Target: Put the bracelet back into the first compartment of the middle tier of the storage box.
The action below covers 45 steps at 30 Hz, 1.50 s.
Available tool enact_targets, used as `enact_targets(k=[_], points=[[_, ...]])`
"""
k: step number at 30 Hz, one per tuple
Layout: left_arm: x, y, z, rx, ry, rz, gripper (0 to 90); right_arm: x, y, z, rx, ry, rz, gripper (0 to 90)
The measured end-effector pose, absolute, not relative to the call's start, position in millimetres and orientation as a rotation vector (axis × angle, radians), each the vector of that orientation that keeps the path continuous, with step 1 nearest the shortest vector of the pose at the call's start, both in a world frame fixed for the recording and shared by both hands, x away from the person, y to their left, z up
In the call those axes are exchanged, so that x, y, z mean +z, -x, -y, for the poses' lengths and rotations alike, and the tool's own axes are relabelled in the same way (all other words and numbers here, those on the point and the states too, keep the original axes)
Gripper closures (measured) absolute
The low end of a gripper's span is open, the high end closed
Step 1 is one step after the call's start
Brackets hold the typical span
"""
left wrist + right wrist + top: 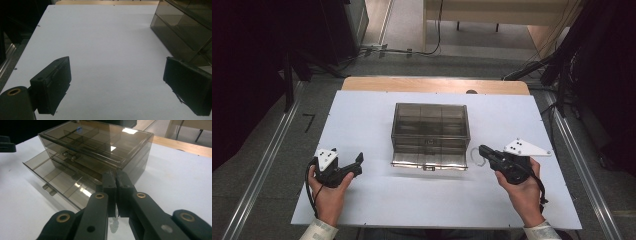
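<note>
A smoky see-through drawer box (430,127) stands in the middle of the white board (377,200). Its bottom drawer (429,163) is pulled out a little toward me. My left gripper (358,165) rests left of the box, open, with bare board between its jaws (116,82). My right gripper (482,149) is at the box's right front corner, shut on a small clear ring (475,155). In the right gripper view the ring (113,222) hangs below the shut gripper (115,173), with the open drawer (60,178) just ahead.
The board lies on a wooden table (432,84) whose far edge shows behind it. Metal rails (267,160) run along both sides, and dark equipment and cables sit at the back corners. The box's corner (185,27) stands to the right of the left gripper.
</note>
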<state>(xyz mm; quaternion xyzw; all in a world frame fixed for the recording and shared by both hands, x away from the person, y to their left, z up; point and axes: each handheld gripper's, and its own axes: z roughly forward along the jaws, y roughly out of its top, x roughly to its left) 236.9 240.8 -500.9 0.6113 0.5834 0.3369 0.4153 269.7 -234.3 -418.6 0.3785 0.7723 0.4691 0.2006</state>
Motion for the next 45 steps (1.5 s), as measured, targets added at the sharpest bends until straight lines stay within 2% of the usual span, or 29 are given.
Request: enact_targets(k=[45], points=[[-501,-236,-242,0.837,-1.53,-1.467,8.4,-415,-279,174,1.346,-0.927,-2.253,85.1]])
